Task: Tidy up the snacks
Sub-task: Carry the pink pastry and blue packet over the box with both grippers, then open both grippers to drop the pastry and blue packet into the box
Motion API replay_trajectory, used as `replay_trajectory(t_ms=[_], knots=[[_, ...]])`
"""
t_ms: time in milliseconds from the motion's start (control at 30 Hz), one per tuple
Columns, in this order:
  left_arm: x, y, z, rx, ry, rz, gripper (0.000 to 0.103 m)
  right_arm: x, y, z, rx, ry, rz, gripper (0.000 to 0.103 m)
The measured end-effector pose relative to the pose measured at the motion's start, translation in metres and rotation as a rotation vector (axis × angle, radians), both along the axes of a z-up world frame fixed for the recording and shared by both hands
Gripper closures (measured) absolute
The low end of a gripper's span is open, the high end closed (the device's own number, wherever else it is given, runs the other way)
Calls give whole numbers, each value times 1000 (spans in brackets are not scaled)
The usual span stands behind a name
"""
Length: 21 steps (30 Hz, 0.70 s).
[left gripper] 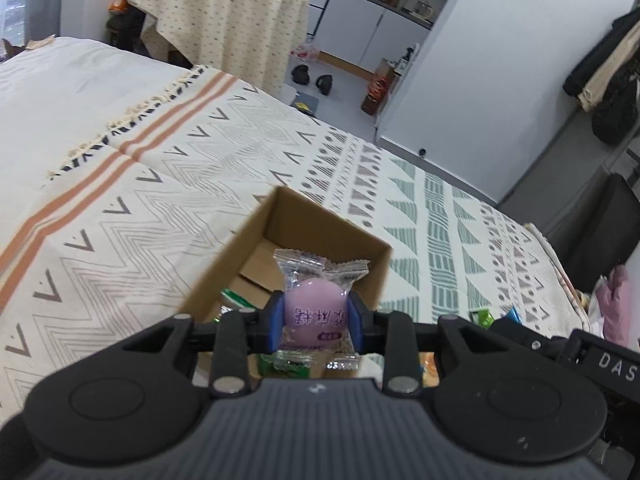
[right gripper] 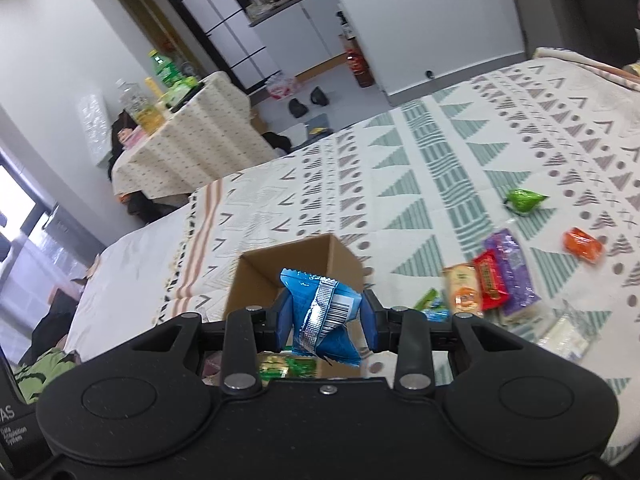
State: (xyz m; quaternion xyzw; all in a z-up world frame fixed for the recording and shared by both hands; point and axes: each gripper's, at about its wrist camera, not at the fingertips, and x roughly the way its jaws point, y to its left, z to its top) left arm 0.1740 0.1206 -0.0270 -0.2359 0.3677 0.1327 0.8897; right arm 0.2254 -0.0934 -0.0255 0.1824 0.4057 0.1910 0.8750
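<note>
My left gripper [left gripper: 316,316] is shut on a clear packet holding a pale purple sweet [left gripper: 314,304], held above the open cardboard box [left gripper: 304,220] on the patterned bedspread. Green-wrapped snacks [left gripper: 236,300] lie inside the box. My right gripper [right gripper: 326,316] is shut on a crumpled blue snack packet [right gripper: 326,312], also over the same cardboard box [right gripper: 296,256]. Loose snacks lie on the bedspread to the right: a purple pack [right gripper: 512,272], a red pack [right gripper: 490,280], an orange sweet [right gripper: 582,244] and a green sweet [right gripper: 524,200].
The bedspread [left gripper: 160,200] covers a wide bed. Beyond its far edge stands a table with a dotted cloth [left gripper: 224,20] bearing bottles and packets. Shoes [left gripper: 312,78] lie on the floor by white cabinets. Dark clothes [left gripper: 608,80] hang at the right.
</note>
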Motion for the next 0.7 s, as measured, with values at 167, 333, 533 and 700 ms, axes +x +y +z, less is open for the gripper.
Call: replay_trajectory(t_ms=[167,333,533,700], knots=[[4,19,1,-5,-8,23,71,8,17,-2,4,1,39,69],[13,30,-4,-12,-10,29,71,17,31,-6,-1,4,59,69],[23,35,-11,-36,-34,32,67,28,40,-14,2,28,61,69],[21,40,-16,-38,-14,57,45,35,47,-18,11,36,67,68]])
